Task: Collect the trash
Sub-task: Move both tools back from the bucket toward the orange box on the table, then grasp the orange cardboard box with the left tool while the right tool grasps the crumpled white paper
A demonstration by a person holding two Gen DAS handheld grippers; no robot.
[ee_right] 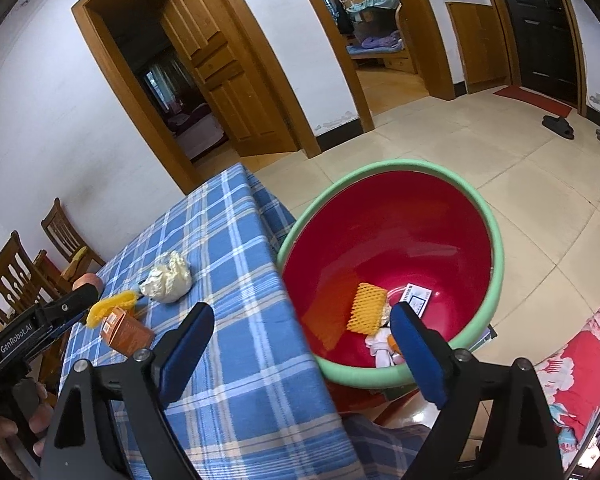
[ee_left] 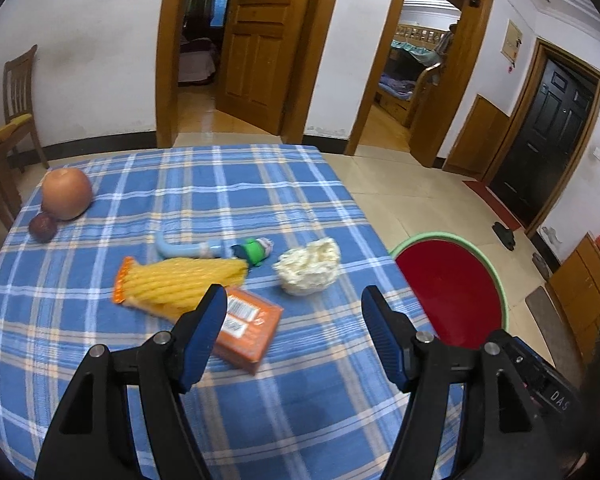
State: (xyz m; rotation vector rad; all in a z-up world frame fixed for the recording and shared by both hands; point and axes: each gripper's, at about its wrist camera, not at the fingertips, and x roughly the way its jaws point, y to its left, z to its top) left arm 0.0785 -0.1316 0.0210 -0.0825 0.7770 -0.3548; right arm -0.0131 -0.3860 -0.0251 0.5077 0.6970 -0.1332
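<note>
My left gripper (ee_left: 293,294) hangs open over the blue plaid tablecloth (ee_left: 100,360), nothing between its pads. Just beyond its tips lie a crumpled white paper (ee_left: 308,266), an orange box (ee_left: 248,328), a yellow foam net (ee_left: 184,286) and a blue and green toy-like piece (ee_left: 220,250). My right gripper (ee_right: 302,312) is open and empty above the table's right edge and the red basin with a green rim (ee_right: 496,240). A yellow foam net (ee_right: 368,306), a white card (ee_right: 418,298) and a white wrapper (ee_right: 380,348) lie in the basin.
An apple (ee_left: 66,194) and a small dark fruit (ee_left: 43,228) rest at the table's far left. Wooden chairs (ee_left: 18,108) stand beyond that side. A red floral cushion (ee_right: 580,380) sits lower right, slippers (ee_right: 558,126) on the tiled floor. A hand (ee_right: 32,420) grips the left tool.
</note>
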